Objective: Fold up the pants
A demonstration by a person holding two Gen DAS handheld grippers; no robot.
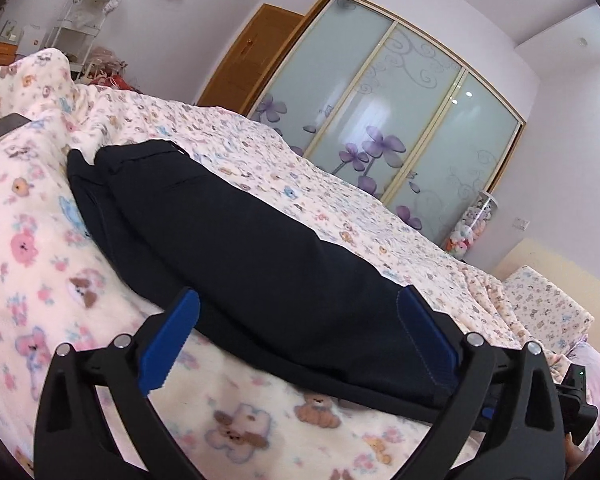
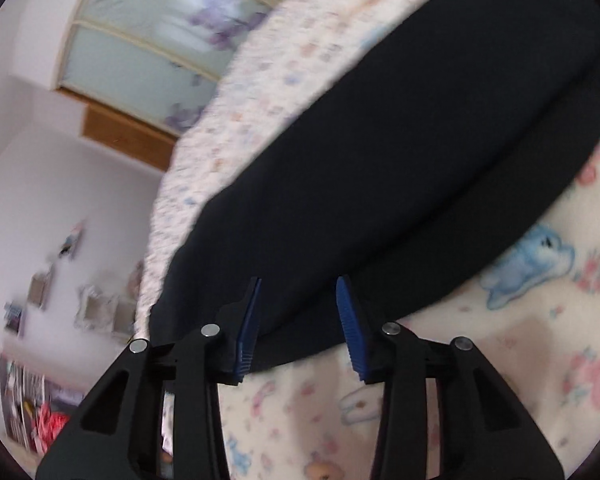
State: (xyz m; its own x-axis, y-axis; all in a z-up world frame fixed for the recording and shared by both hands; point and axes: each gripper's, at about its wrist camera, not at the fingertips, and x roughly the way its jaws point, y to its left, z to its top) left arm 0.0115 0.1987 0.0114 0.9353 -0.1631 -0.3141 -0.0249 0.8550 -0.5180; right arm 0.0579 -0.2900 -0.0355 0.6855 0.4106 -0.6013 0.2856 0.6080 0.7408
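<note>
Lying flat on your pink bear-print fleece bed blanket point(image 1: 40, 280), dark navy folded pants point(image 1: 228, 240); your left tool point(image 1: 300, 340) spread wide around the leg end, right tool point(image 2: 298, 328) spread at the hem edge.

You have a big bed point(image 1: 260, 152) in front of you, covered by a soft cream blanket point(image 1: 40, 264) with little bears and flowers on it. The dark pants point(image 1: 228, 232) lie flat right on the blanket, stretched long across the middle of the bed, with one end close to the near edge. A flat grey thing point(image 1: 2, 130) rests on the blanket near the far left corner of the bed.
</note>
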